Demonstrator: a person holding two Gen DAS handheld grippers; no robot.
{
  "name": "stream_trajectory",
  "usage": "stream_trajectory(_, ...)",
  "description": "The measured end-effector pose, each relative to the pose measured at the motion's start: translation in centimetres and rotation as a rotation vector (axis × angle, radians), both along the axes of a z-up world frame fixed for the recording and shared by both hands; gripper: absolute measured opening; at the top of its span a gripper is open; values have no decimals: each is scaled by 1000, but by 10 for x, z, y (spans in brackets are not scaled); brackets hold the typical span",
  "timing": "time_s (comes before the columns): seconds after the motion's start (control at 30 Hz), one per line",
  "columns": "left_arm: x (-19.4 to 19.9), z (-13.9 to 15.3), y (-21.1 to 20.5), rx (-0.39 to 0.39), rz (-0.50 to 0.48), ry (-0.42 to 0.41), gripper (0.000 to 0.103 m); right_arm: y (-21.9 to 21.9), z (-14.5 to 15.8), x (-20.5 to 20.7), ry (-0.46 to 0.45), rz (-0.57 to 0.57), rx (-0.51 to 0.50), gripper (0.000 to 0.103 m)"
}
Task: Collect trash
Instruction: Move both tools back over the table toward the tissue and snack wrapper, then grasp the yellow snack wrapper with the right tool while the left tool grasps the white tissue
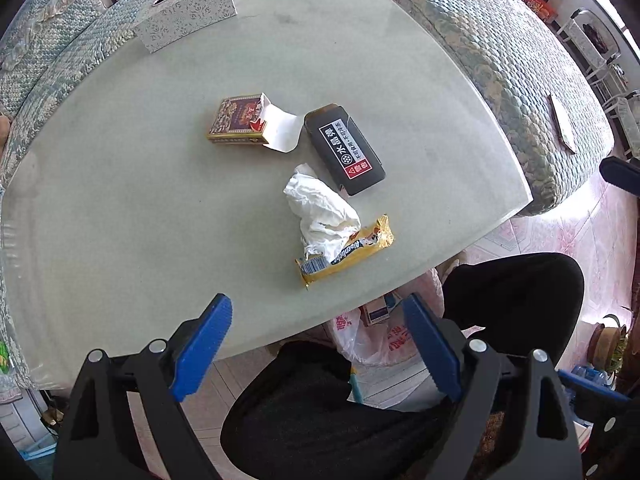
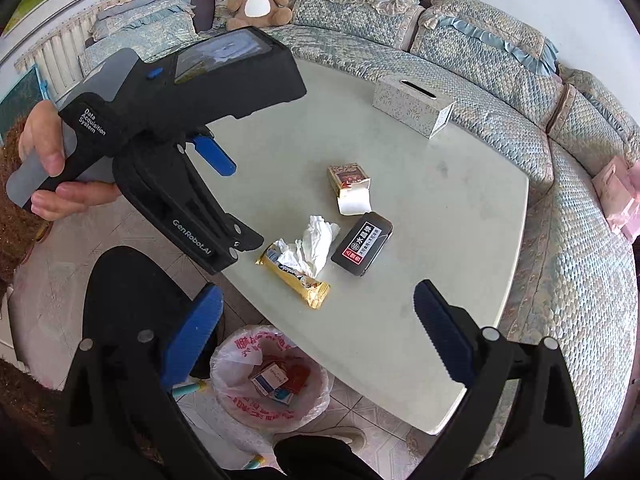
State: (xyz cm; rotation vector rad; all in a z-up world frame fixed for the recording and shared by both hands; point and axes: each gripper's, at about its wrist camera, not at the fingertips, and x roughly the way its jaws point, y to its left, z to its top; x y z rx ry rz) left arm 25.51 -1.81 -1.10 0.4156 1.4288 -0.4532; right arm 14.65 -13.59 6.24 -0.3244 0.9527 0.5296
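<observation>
Four pieces on table (image 1: 120, 220): red pack (image 1: 236, 122), black box (image 1: 346, 150), tissue (image 1: 322, 210), gold wrapper (image 1: 352, 250), mid-frame.
Left tongs (image 1: 316, 344): spread wide, empty.
Right tongs (image 2: 316, 332): spread wide, empty.
Bin (image 2: 272, 384): lower centre, boxes inside.

Table (image 1: 120, 208): we see smooth, matt grey.
Tissue (image 1: 320, 208): we're looking at crumpled white paper.
Wrapper (image 1: 348, 250): we catch glossy gold foil.
Sofa (image 1: 500, 60): we note quilted cloth.
</observation>
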Motion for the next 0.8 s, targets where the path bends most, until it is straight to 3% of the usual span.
stream_trajectory(0.3,26,-39,-17,36,-2,67,86,15,-31,14,51,59,-39,94)
stream_trajectory(0.6,54,-85,-22,7,12,162,86,24,-69,21,56,108,-38,94)
stream_trajectory(0.8,71,-115,-24,21,20,210,86,32,-112,34,160,139,-47,94)
